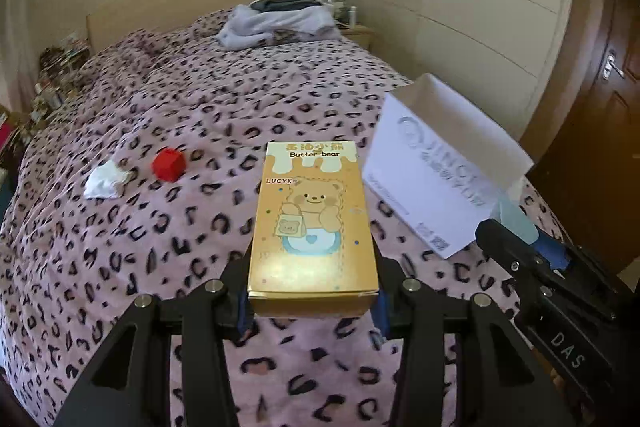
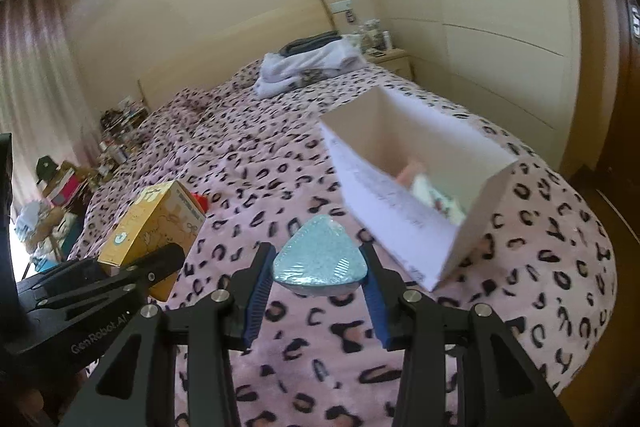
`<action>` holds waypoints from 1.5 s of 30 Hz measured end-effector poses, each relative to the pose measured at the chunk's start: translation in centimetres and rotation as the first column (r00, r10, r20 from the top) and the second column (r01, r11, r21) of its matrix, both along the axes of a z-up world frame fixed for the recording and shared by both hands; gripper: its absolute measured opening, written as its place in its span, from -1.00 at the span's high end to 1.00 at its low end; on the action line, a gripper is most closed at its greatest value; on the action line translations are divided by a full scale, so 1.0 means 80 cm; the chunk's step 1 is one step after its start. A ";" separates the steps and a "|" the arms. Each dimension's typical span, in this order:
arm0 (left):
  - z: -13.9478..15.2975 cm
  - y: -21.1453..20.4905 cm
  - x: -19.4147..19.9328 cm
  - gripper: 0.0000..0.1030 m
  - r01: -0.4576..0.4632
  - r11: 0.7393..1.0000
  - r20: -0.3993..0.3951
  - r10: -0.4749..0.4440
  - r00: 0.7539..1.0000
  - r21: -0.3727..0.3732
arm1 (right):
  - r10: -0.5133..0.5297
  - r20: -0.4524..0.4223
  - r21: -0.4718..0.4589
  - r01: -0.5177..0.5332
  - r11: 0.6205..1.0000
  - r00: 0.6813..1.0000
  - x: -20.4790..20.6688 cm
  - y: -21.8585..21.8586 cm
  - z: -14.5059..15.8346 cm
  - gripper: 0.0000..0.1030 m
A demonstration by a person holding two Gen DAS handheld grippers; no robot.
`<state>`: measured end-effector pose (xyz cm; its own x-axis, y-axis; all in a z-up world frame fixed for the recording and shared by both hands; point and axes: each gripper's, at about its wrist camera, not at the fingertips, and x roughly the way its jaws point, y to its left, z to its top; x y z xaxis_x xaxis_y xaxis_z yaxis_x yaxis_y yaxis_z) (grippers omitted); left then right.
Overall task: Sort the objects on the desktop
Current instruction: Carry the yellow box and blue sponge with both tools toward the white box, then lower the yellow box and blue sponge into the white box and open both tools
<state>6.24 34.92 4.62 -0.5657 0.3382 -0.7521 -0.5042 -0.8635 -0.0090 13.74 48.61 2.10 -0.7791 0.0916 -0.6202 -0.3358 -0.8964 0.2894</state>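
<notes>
Left wrist view: left gripper (image 1: 313,301) jaws clamp the Butter bear box (image 1: 314,219), lifted above the bed (image 1: 180,247); red block (image 1: 169,165) and white cloth (image 1: 105,182) lie toward the bed's left edge.
Right wrist view: right gripper (image 2: 318,291) jaws grip a blue triangular sponge (image 2: 320,259); the white open box (image 2: 424,187) sits near the bed's right edge, just beyond.

yellow bear box (image 1: 314,223) held aloft; blue wedge (image 2: 320,259) too
</notes>
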 end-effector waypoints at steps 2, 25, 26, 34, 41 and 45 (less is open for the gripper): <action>0.001 0.015 0.001 0.12 0.021 1.000 0.002 -0.022 1.000 0.002 | -0.013 -0.002 -0.005 0.013 1.000 1.000 0.002 0.010 0.000 0.16; 0.012 0.107 -0.021 0.11 0.211 0.977 0.028 -0.212 0.977 0.026 | -0.080 -0.037 -0.011 0.080 0.997 0.996 -0.003 0.067 0.013 0.16; 0.014 0.110 -0.024 0.11 0.221 0.975 0.030 -0.222 0.975 0.032 | -0.080 -0.038 -0.009 0.080 0.997 0.996 -0.005 0.068 0.015 0.16; 0.034 0.145 -0.045 0.12 0.266 0.963 0.014 -0.267 0.964 0.051 | -0.086 -0.056 0.004 0.086 0.996 0.995 -0.021 0.089 0.029 0.16; 0.044 0.181 -0.078 0.12 0.303 0.950 0.042 -0.307 0.951 0.078 | -0.094 -0.053 0.024 0.095 0.995 0.994 -0.040 0.116 0.037 0.16; 0.044 0.206 -0.107 0.11 0.321 0.942 0.082 -0.329 0.941 0.097 | -0.098 -0.032 0.030 0.099 0.995 0.995 -0.052 0.135 0.035 0.16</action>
<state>-2.28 51.36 8.17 -0.3420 0.5535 -0.7594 -0.7506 -0.6471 -0.1337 9.56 59.38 4.91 -0.7835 0.1879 -0.5923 -0.4145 -0.8681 0.2730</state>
